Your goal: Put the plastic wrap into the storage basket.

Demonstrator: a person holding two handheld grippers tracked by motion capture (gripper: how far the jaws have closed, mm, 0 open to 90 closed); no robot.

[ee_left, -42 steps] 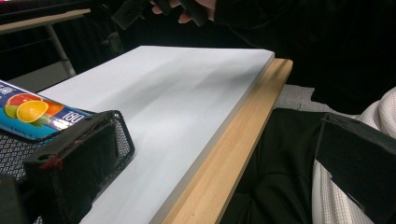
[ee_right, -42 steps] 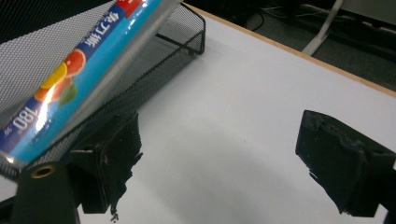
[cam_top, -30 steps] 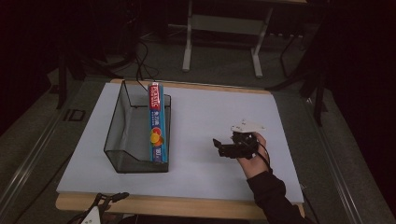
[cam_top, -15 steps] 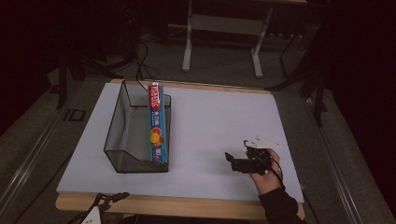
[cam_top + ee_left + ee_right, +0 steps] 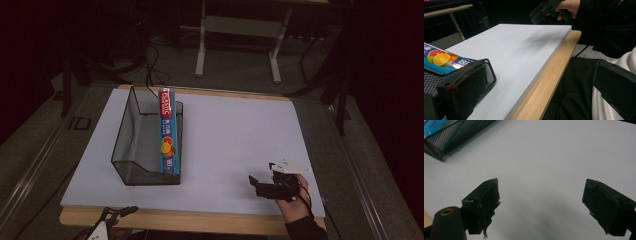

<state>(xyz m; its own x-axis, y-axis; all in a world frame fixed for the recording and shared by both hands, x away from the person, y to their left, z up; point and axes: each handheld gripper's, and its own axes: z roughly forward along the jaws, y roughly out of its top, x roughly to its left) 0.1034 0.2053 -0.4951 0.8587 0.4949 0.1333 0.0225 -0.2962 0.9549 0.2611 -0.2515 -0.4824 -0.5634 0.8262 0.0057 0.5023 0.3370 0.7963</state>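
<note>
While the box (image 5: 168, 131) lies lengthwise along the right wall of the basket (image 5: 131, 132), well left of and beyond the right gripper (image 5: 260, 184), whose fingers gape wide and empty, the left gripper (image 5: 534, 85), equally wide and empty, sits nearer at the worktop (image 5: 235, 130) edge.

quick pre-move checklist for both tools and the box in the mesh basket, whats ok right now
1. Right tool open, nothing between its jaws: ok.
2. Left tool open, jaws wide apart at the table's near edge: ok.
3. Blue box lies in the mesh basket, against its right wall: ok.
4. White board bare between right tool and basket: ok.
5. Box end free to grasp: cannot tell.
</note>
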